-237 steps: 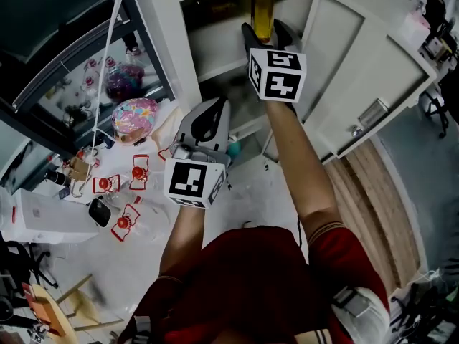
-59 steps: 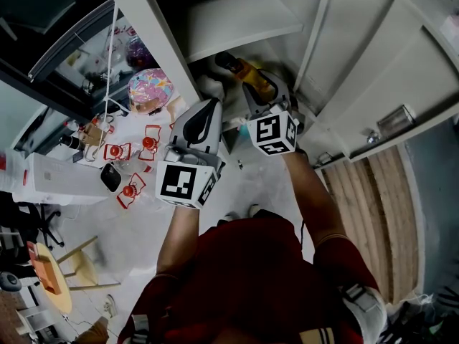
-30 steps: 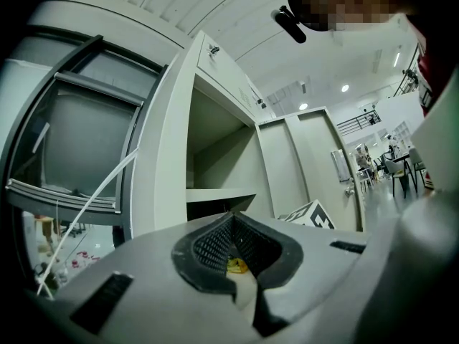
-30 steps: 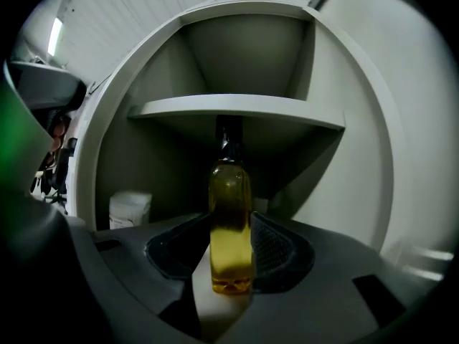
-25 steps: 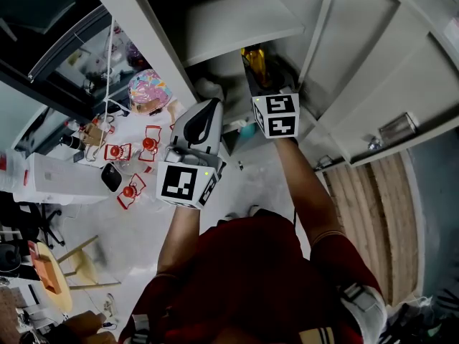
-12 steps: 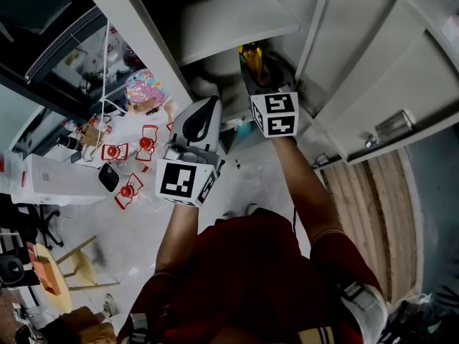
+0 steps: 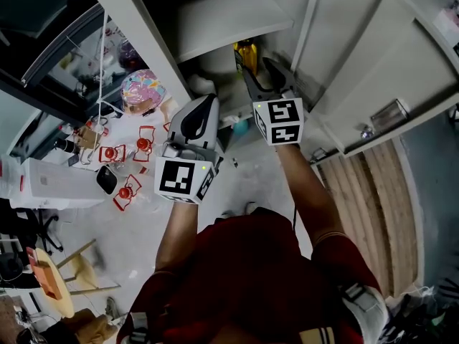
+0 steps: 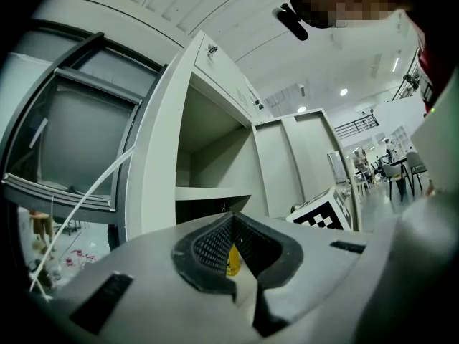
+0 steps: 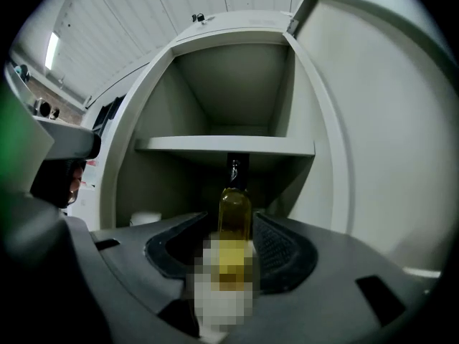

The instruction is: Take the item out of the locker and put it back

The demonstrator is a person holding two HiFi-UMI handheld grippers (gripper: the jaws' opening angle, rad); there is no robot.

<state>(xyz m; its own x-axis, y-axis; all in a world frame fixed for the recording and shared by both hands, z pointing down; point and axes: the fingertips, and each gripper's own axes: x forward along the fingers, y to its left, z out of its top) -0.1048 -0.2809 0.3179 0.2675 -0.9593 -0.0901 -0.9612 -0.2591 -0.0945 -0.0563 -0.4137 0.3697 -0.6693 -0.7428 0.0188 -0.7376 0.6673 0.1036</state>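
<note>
Left gripper (image 7: 201,112) clenched empty; right gripper (image 7: 262,70) jaws, closing around the ungripped bottle (image 9: 234,219), could topple it inside the locker (image 7: 147,45).

Scene was lit by ceiling lights (image 8: 343,92), mild glare. Locker (image 9: 229,99) interior sat in shadow. Heavy fisheye, black vignette at corners, near fg soft.

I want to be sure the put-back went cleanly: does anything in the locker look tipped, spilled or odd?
Nothing stands out. The bottle stands upright under the shelf in the locker, with no spill visible around it.
</note>
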